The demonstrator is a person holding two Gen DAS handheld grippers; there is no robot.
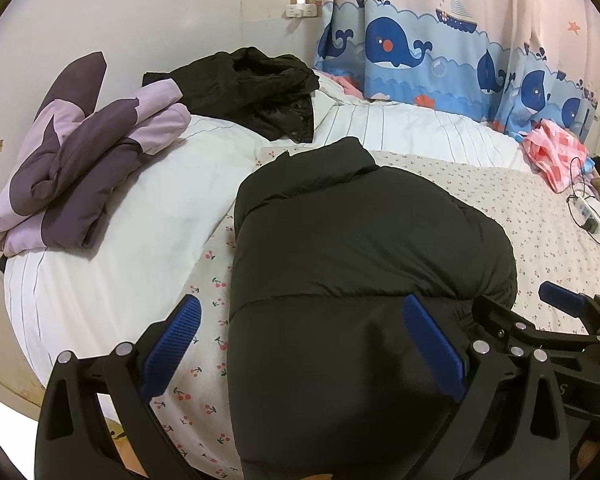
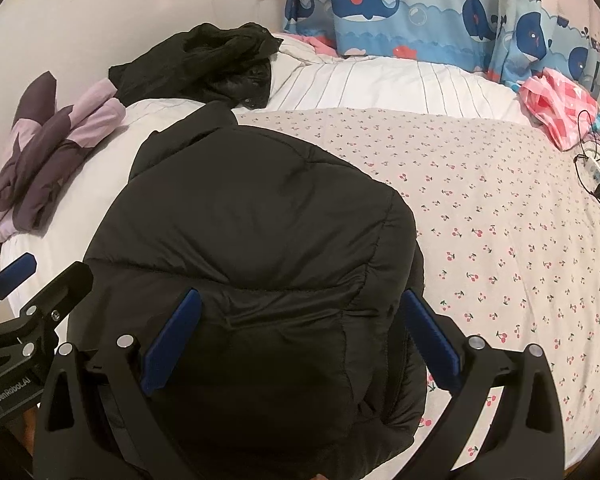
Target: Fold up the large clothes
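Black puffer jacket [image 2: 252, 240] | folded — under both spread tongs [image 1: 300, 344] | on bed [image 2: 500, 208]

Counted on the bed: one black puffer jacket [image 1: 364, 240], folded; one purple and lilac garment [image 1: 80, 168], folded; one crumpled black garment [image 1: 256, 88]; one pink checked cloth [image 1: 552, 152]; one cherry-print sheet [image 2: 500, 208]; one white striped duvet [image 1: 112, 240]; one white power strip [image 2: 598, 178] with one black cable. On the wall, one socket [image 1: 301, 10] with one lit plug. One whale-print curtain [image 1: 440, 48]. Two grippers, left gripper [image 1: 300, 344] and right gripper [image 2: 300, 340], each with two blue-padded fingers spread wide
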